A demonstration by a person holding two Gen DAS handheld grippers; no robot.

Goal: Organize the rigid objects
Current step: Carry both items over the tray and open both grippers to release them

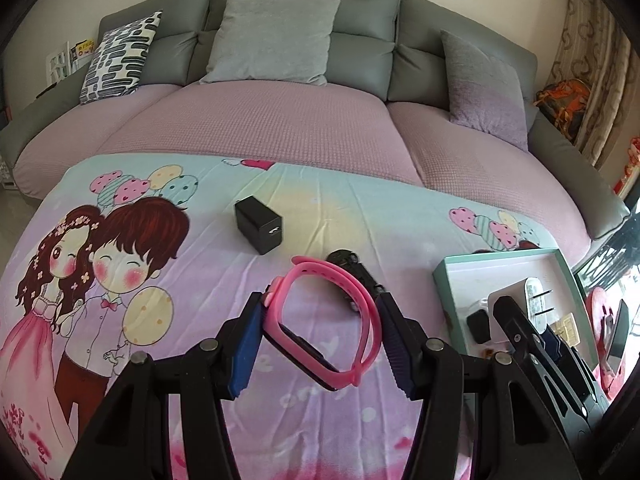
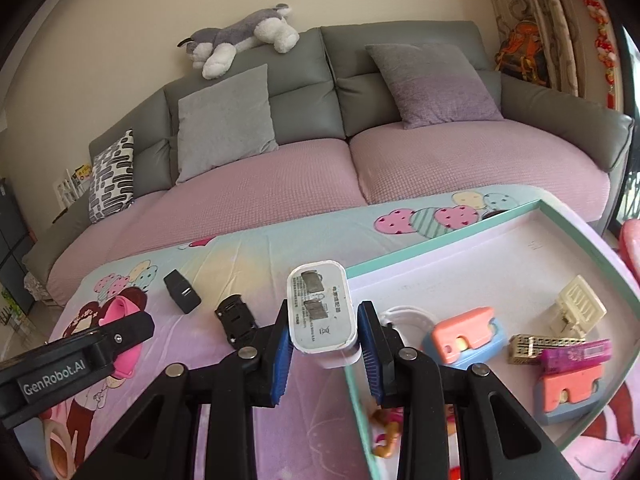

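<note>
Nearest us, our left gripper (image 1: 320, 344) pinches a glossy pink silicone watch band (image 1: 320, 320), its long axis running near-right to far-left. Our right gripper (image 2: 325, 342) clamps a white plastic charger (image 2: 322, 312), prong face up, at the teal tray's (image 2: 440, 236) near-left rim.

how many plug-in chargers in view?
2. White charger held in the right gripper at the tray edge; black charger on the cloth. Others may be hidden.

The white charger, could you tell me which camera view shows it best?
The right wrist view: the white charger sits centred between the right gripper pads, printed face and folded prongs clear. The left wrist view shows only its side and prongs over the tray, partly hidden by that gripper.
</note>
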